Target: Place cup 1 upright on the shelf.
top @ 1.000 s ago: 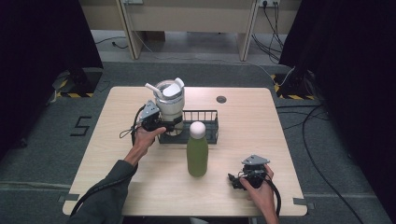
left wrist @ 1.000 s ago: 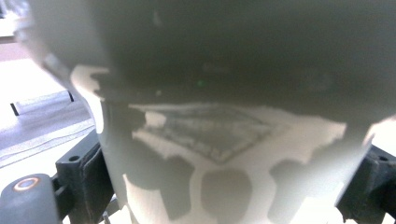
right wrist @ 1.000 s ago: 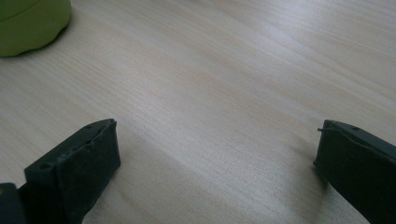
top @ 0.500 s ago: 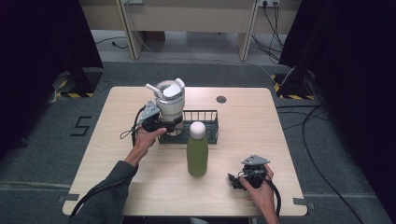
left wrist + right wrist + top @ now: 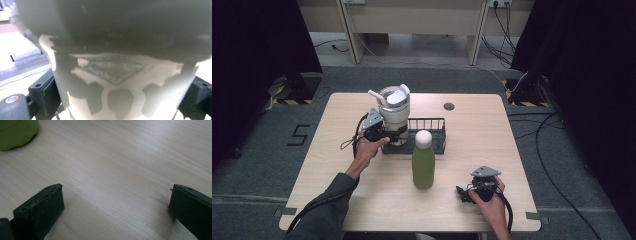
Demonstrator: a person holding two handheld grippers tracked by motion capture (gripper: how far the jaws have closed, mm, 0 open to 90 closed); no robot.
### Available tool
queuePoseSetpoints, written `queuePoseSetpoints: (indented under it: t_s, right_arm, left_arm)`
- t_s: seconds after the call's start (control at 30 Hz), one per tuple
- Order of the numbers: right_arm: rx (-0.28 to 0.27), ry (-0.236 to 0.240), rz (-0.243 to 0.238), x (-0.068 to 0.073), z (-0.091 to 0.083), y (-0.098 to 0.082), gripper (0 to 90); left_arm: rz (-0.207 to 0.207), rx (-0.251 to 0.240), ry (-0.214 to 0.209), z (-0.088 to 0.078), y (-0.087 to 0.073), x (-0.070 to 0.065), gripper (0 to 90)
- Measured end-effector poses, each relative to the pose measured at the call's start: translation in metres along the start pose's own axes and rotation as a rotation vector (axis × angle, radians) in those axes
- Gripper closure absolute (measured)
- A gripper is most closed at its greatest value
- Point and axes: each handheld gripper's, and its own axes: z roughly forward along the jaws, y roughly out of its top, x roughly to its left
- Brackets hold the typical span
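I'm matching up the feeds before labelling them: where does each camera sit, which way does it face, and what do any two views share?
High view: above the table, facing forward and down; both forearms, left tongs, right tongs.
Left gripper view: rides the left tongs, facing the white tumbler between its jaws.
Right gripper view: rides the right tongs, facing tabletop; open jaws.
Shared: green bottle.

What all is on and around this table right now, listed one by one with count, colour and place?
Tumbler: one, cream white with lid and straw, left end of the basket, between the left gripper's jaws.
Wire basket: one, black, table middle.
Bottle: one, green with white cap, upright before the basket.
Table: one, light wood.
Left gripper: one, black, at the tumbler.
Right gripper: one, black, open, low over the table's near right.
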Motion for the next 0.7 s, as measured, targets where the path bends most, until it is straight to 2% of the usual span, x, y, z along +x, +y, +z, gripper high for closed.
queuePoseSetpoints:
  t_s: [0.7]
  right_arm:
    - [0.0, 0.0, 0.0, 0.0, 0.0, 0.0, 0.3]
  left_arm:
    - [0.01, -0.005, -0.042, -0.0048, -0.0011, 0.0049, 9.2]
